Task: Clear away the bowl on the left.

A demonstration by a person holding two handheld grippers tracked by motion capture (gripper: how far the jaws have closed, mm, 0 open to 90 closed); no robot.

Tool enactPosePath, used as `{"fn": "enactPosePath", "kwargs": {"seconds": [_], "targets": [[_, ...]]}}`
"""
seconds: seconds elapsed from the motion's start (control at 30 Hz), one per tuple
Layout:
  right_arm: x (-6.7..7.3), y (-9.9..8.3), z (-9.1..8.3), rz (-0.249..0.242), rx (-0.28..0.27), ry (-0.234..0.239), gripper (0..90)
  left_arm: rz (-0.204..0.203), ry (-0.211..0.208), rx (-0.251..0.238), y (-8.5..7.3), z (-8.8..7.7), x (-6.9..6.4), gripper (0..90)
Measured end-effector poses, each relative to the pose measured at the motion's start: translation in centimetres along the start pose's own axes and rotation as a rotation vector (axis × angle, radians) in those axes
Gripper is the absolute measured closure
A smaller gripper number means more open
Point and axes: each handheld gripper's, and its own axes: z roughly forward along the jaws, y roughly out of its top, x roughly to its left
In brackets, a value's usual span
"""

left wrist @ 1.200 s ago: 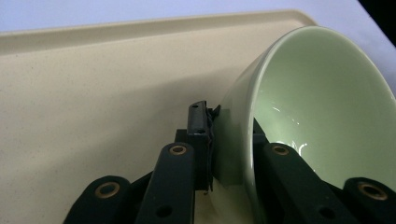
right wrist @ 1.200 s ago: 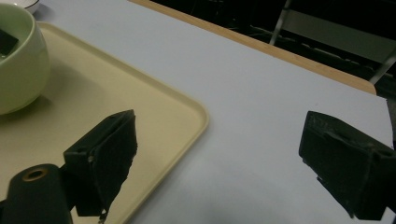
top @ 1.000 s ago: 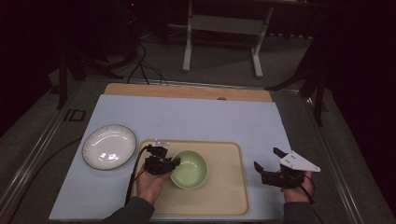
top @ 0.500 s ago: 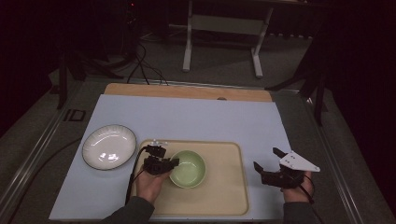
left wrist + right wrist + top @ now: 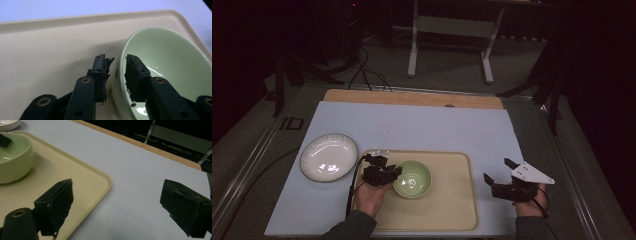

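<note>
left claw letting go of the green bowl on the tray

the pale green bowl sits upright on the beige tray, in the tray's left half, a little nearer the far rim than the near one. the left claw straddles the bowl's near-left rim, one jaw inside the bowl and one outside against the tray side. its jaws have just been opening, and in the left gripper view a sliver of gap shows on each side of the rim, so the grip looks released rather than pressing. the step in hand reads as setting the bowl down on the tray and freeing it.

the next move likely calls for lifting the left claw straight up until the inner jaw is above the rim; dragging it sideways first could tip or slide the bowl.

outward from there: the tray's right half is bare and gives room. the white plate lies on the pale blue surface just left of the tray, near the left hand, so a leftward retreat has to mind it. the right claw hovers with jaws wide apart and holding nothing, just past the tray's right rim, well apart from the bowl. the far part of the surface is open up to its wooden edge.
</note>
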Motion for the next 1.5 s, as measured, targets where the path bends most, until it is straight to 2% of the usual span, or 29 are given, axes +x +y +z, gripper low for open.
{"fn": "enactPosePath", "kwargs": {"seconds": [0.17,0.2,0.3,0.43,0.57,0.93,1.13,1.33,1.4,1.5], "targets": [[0.0,0.0,0.0,-0.001,0.0,0.0,11.0,0.04,0.012,-0.013,0.3,-0.7,-0.3,64.1],[0.0,0.0,0.0,-0.001,-0.001,0.0,11.0,0.07,0.022,-0.024,0.5,-1.2,-0.6,63.1],[0.0,0.0,0.0,0.001,0.0,0.0,11.0,0.101,0.027,-0.045,0.8,-1.9,-0.8,60.5],[0.0,0.0,0.0,0.0,-0.002,0.0,11.0,0.112,0.036,-0.077,1.1,-3.0,-0.7,58.8],[0.0,0.0,0.0,0.001,-0.002,-0.001,11.0,0.126,0.067,-0.096,1.4,-3.9,-0.2,56.3],[-0.1,0.0,-0.1,0.004,-0.005,-0.001,11.0,0.113,0.123,-0.16,1.9,-6.4,1.8,53.9],[-0.1,0.0,-0.1,0.006,-0.007,-0.001,11.0,0.12,0.19,-0.21,2.0,-8.1,3.3,52.6],[-0.2,0.0,-0.2,0.008,-0.01,-0.004,11.0,0.096,0.24,-0.249,1.9,-9.7,5.2,51.9],[-0.2,0.0,-0.2,0.008,-0.011,-0.006,11.0,0.097,0.268,-0.266,1.8,-10.3,5.8,50.7],[-0.2,0.0,-0.2,0.01,-0.011,-0.007,11.0,0.094,0.286,-0.283,1.7,-10.8,6.4,48.7]]}}
